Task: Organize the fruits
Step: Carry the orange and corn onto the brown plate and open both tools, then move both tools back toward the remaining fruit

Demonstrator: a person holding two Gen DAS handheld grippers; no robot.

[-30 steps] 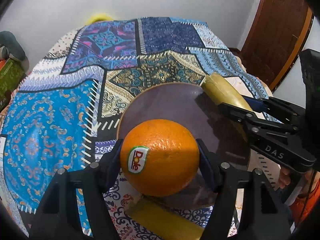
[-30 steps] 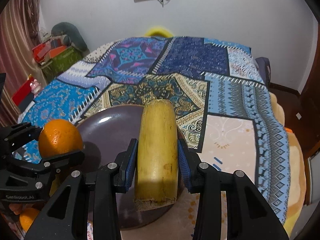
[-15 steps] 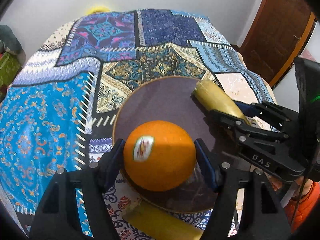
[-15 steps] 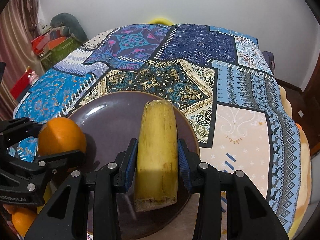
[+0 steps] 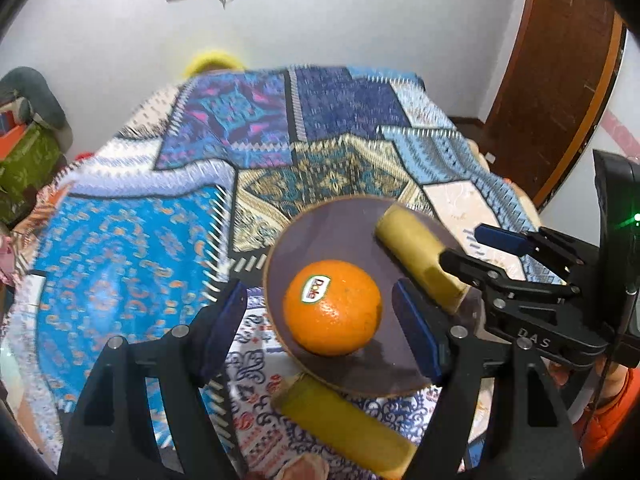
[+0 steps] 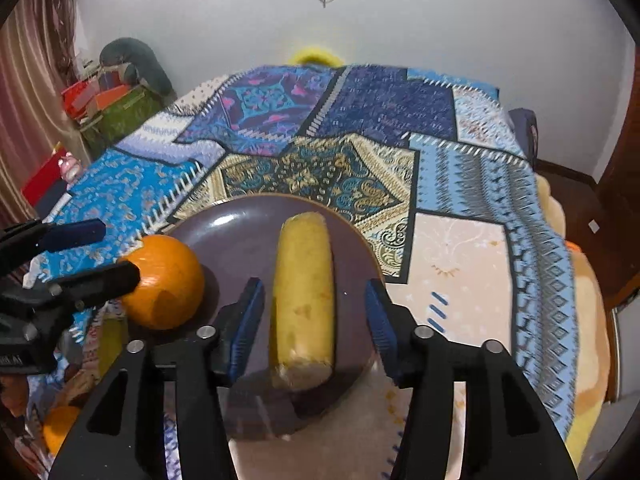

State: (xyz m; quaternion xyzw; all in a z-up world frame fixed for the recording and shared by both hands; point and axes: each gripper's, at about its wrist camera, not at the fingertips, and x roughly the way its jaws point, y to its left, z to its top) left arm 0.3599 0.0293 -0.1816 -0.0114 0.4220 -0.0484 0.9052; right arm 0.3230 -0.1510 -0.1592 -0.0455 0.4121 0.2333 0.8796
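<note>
The dark plate (image 5: 320,220) on the patchwork bedspread (image 5: 120,260) holds an orange (image 5: 332,307) at its 7 o'clock edge and a yellow fruit piece (image 6: 302,300) at 3 o'clock. Left hand-held gripper (image 5: 320,328) and right hand-held gripper (image 6: 316,320) both gape wide — gripping nothing. A second yellow piece (image 5: 344,420) lies just off the plate at 6 o'clock.

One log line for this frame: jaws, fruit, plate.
left gripper: open, orange on plate | right gripper: open, banana piece on plate | second banana piece on cloth beside plate
</note>
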